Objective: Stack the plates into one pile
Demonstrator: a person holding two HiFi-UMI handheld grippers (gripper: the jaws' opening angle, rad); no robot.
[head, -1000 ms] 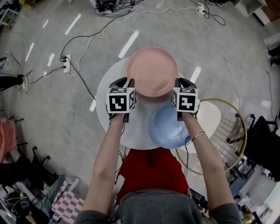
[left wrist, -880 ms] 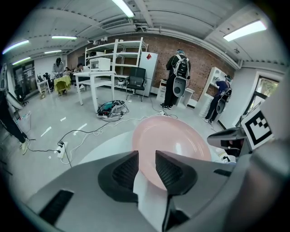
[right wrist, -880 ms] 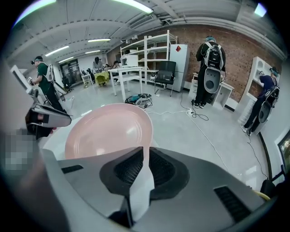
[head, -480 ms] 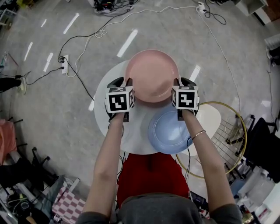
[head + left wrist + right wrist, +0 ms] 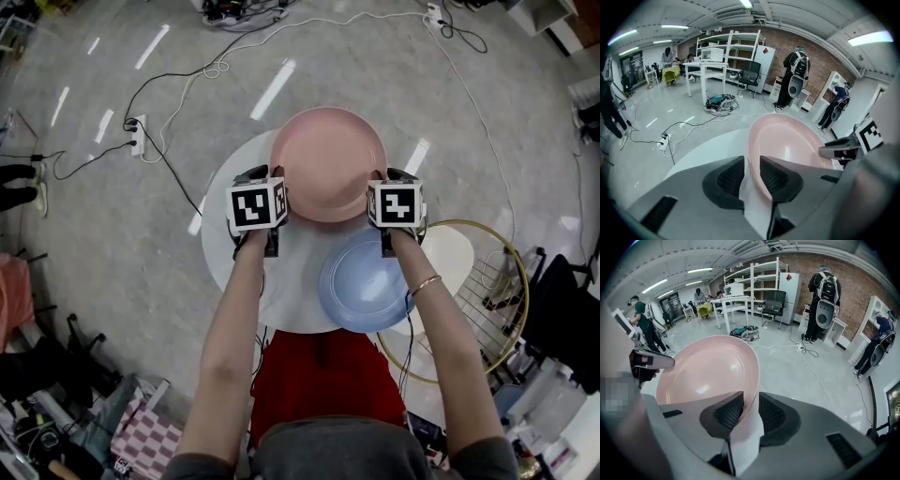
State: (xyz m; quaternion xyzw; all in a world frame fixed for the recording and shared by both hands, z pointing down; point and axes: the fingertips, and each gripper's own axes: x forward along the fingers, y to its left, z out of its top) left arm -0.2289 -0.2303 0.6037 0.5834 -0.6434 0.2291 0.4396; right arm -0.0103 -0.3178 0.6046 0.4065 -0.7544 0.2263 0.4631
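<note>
A pink plate hangs over the far side of the round white table, held level by its two side rims. My left gripper has the left rim between its pads; its jaws have just been closing on it, as the left gripper view shows the pink plate and left gripper. My right gripper grips the opposite rim, seen as the pink plate and right gripper in the right gripper view. A blue plate lies on the table, near its front right edge.
A red seat stands under the table's near edge. A gold hoop with a cream disc sits at the right. Cables and a power strip lie on the floor at the left and back.
Both grippers have sunk a little with the pink plate between them. The blue plate has stayed where it was.
</note>
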